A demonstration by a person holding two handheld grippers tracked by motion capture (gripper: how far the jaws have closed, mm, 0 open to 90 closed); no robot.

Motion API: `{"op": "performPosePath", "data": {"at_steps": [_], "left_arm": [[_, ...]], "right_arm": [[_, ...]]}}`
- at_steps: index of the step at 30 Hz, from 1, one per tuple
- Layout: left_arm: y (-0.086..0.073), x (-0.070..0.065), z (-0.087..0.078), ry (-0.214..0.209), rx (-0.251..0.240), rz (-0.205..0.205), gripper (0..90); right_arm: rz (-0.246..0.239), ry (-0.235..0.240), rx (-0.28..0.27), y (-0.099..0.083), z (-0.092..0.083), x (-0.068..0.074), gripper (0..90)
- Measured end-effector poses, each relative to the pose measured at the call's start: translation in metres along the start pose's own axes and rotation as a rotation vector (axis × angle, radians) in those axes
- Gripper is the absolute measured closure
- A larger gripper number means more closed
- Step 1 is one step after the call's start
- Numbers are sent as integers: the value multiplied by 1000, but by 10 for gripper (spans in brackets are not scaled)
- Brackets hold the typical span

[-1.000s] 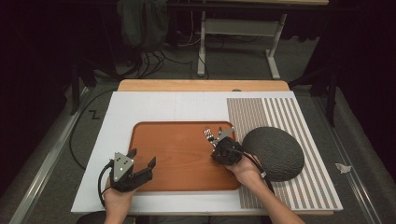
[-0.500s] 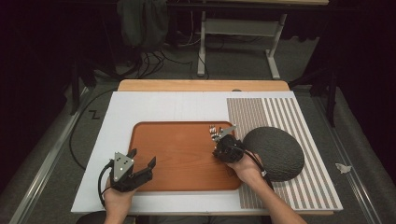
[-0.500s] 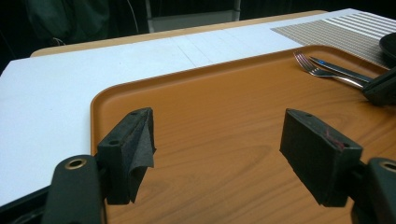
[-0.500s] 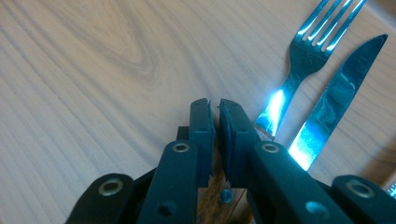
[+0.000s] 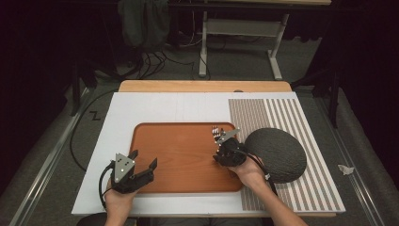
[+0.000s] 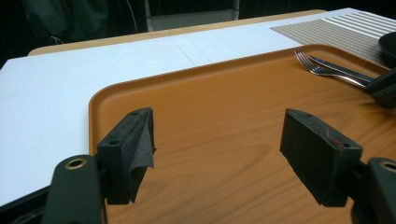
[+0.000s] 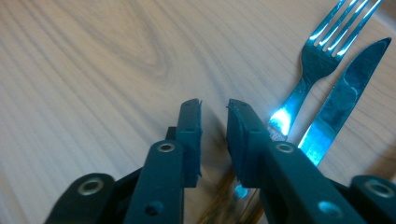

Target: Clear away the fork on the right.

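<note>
Resting at the far right corner of a glossy orange wood-grain tray (image 5: 183,160), a shiny steel fork (image 7: 322,56) and knife (image 7: 348,98) lie side by side, just released by the right hand-held gripper (image 7: 214,114), its padded jaws having just opened slightly; the left hand-held gripper (image 6: 217,140) gapes wide, empty.

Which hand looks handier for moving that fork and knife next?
The right. Its tongs sit right beside the fork and knife at the tray's far right corner, while the left tongs hang open over the near left edge.
</note>
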State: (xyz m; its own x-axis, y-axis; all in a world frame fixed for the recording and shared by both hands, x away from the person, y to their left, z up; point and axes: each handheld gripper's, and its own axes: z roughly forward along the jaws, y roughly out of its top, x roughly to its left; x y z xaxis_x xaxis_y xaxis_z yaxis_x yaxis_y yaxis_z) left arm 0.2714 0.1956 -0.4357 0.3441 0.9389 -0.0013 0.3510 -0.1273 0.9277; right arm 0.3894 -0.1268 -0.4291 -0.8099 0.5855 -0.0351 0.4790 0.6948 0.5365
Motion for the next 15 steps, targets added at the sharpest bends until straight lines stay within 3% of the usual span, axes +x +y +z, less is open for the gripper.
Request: {"op": "performPosePath", "data": {"at_steps": [15], "left_arm": [[0, 0, 0, -1, -2, -2, 265]], "right_arm": [[0, -5, -69, -14, -15, -2, 603]]}}
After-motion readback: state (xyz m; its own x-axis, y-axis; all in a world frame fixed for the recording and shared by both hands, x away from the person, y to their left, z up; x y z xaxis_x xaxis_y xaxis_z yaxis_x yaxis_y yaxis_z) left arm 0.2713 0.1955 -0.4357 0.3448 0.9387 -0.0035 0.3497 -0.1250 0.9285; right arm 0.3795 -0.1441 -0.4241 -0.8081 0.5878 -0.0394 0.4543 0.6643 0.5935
